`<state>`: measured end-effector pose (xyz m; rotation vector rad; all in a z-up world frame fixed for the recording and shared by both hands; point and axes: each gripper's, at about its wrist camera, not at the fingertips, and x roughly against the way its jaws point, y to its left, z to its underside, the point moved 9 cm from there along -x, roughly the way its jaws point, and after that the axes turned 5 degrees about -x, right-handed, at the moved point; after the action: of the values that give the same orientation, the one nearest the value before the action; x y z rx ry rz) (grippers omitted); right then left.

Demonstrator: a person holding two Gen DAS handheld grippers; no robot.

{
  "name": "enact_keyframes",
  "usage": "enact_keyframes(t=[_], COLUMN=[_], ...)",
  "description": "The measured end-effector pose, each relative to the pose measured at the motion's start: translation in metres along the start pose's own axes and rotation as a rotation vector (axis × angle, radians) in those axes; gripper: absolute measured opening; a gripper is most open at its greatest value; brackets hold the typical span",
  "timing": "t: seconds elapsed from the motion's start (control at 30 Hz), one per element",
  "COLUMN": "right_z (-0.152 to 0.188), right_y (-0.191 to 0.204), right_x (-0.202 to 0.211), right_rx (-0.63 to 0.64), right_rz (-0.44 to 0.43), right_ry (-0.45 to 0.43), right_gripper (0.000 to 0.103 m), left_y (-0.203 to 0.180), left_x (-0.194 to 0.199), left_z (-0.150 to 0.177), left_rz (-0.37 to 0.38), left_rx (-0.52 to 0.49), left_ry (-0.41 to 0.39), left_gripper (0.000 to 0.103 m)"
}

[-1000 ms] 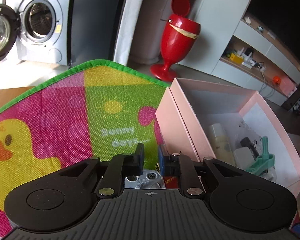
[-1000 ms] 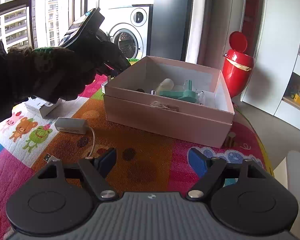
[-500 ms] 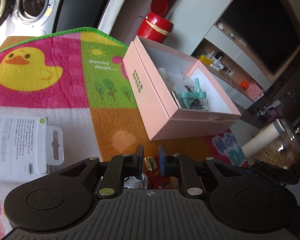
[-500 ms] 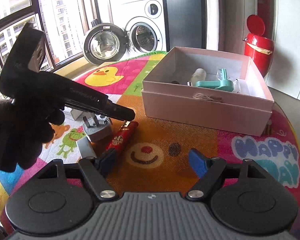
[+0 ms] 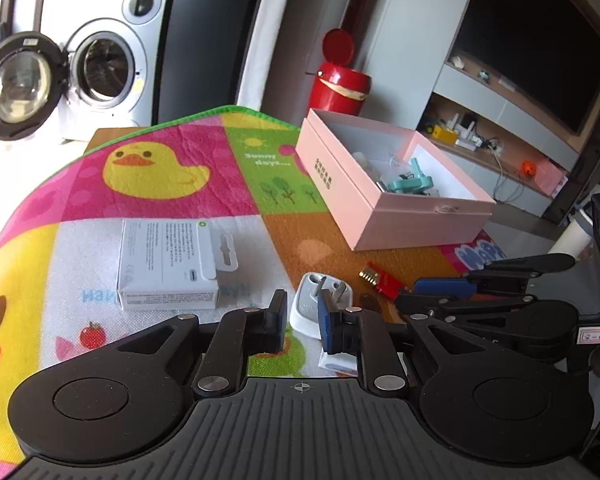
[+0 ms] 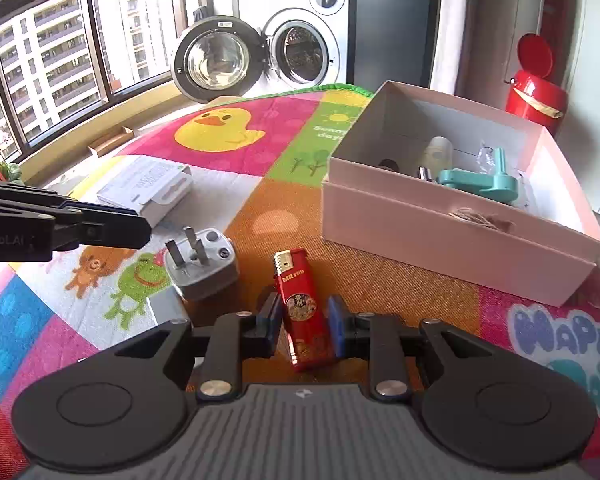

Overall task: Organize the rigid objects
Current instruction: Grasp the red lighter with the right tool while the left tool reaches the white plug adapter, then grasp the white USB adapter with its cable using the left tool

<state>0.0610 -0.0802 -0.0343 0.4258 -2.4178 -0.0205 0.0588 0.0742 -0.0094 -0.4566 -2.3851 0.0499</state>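
A red lighter (image 6: 302,308) lies on the colourful play mat between the fingers of my right gripper (image 6: 304,322). Its jaws are closing, and both pads touch the lighter's sides. In the left wrist view the right gripper (image 5: 410,294) sits low at the right over the lighter (image 5: 380,278). My left gripper (image 5: 302,322) is shut with nothing in it and hovers just above a grey-white plug adapter (image 5: 312,284). From the right wrist view its tip (image 6: 142,230) stands apart from the adapter (image 6: 204,268), to its left. The open pink box (image 6: 440,248) holds a teal tool, a small bottle and other items.
A white retail carton (image 5: 168,264) lies on the mat (image 5: 160,208) left of the adapter. A small flat white device (image 6: 166,308) lies beside the adapter. Beyond the mat stand a washing machine (image 6: 300,52) with its door open and a red bin (image 6: 536,88).
My left gripper swung away from the pink box to above the adapter. My right gripper moved forward over the lighter and its wide-open jaws came in around it.
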Motion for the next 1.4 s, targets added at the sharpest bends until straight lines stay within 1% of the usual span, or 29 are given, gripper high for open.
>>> enact_keyframes(t=[0.03,0.1,0.17,0.2,0.27,0.3,0.33,0.4,0.43,0.47,0.53,0.57,0.6,0.63,0.7,0.8,0.87,0.97,1.07,1.13,1.2,1.3,1.4], right_z=[0.004,0.013,0.021,0.025,0.032,0.035,0.038,0.042,0.044,0.046,0.046,0.046,0.046,0.046,0.047,0.048,0.048,0.048,0.048,0.048,0.048,0.048,0.049], right_y=[-0.01,-0.028,-0.044,-0.051,-0.06,-0.064,-0.068,-0.075,-0.078,-0.08,-0.081,-0.08,-0.079,-0.079,-0.079,-0.08,-0.081,-0.081,-0.081,-0.082,-0.082,-0.081,-0.082], right_x=[0.005,0.011,0.021,0.026,0.033,0.036,0.037,0.039,0.04,0.04,0.039,0.038,0.038,0.038,0.038,0.038,0.038,0.038,0.038,0.038,0.037,0.038,0.038], right_rx=[0.002,-0.006,-0.037,-0.049,-0.065,-0.073,-0.082,-0.113,-0.131,-0.143,-0.146,-0.145,-0.143,-0.14,-0.145,-0.157,-0.16,-0.162,-0.166,-0.169,-0.168,-0.17,-0.171], right_rz=[0.035,0.085,0.094,0.099,0.12,0.135,0.149,0.156,0.152,0.15,0.155,0.16,0.163,0.166,0.165,0.169,0.173,0.177,0.174,0.171,0.168,0.166,0.164], right_ry=[-0.006,0.001,-0.007,-0.006,-0.015,-0.024,-0.032,-0.051,-0.059,-0.066,-0.078,-0.085,-0.087,-0.089,-0.09,-0.089,-0.088,-0.089,-0.091,-0.091,-0.09,-0.091,-0.092], right_gripper=[0.024,0.024,0.024,0.025,0.039,0.055,0.065,0.071,0.072,0.073,0.076,0.076,0.076,0.077,0.079,0.082,0.083,0.084,0.084,0.085,0.086,0.086,0.086], left_y=[-0.003,-0.015,-0.026,-0.03,-0.032,-0.031,-0.028,-0.021,-0.017,-0.015,-0.013,-0.012,-0.013,-0.014,-0.02,-0.033,-0.039,-0.041,-0.04,-0.035,-0.029,-0.025,-0.028], left_x=[0.003,0.003,0.001,-0.001,-0.003,-0.004,-0.003,-0.002,-0.002,-0.003,-0.008,-0.013,-0.017,-0.021,-0.032,-0.046,-0.053,-0.054,-0.047,-0.048,-0.052,-0.062,-0.072], left_z=[0.004,0.009,0.015,0.017,0.022,0.024,0.026,0.031,0.034,0.035,0.036,0.036,0.034,0.032,0.025,0.014,0.007,-0.002,-0.011,-0.012,-0.011,-0.009,-0.013], left_rz=[-0.008,0.017,0.052,0.056,0.025,0.013,0.004,0.004,0.016,0.033,0.054,0.047,0.048,0.05,0.048,0.042,0.03,0.008,0.003,-0.005,-0.009,-0.011,-0.008], left_rx=[-0.021,-0.047,-0.048,-0.046,-0.01,0.012,0.048,0.145,0.201,0.248,0.298,0.321,0.338,0.348,0.345,0.298,0.287,0.267,0.239,0.252,0.29,0.335,0.344], left_ry=[0.002,0.014,0.033,0.044,0.075,0.085,0.099,0.129,0.144,0.154,0.163,0.172,0.168,0.166,0.165,0.167,0.161,0.133,0.096,0.105,0.124,0.154,0.155], left_gripper=[0.018,0.018,0.018,0.018,0.018,0.018,0.018,0.018,0.018,0.018,0.018,0.019,0.022,0.023,0.024,0.025,0.025,0.025,0.025,0.025,0.023,0.023,0.03])
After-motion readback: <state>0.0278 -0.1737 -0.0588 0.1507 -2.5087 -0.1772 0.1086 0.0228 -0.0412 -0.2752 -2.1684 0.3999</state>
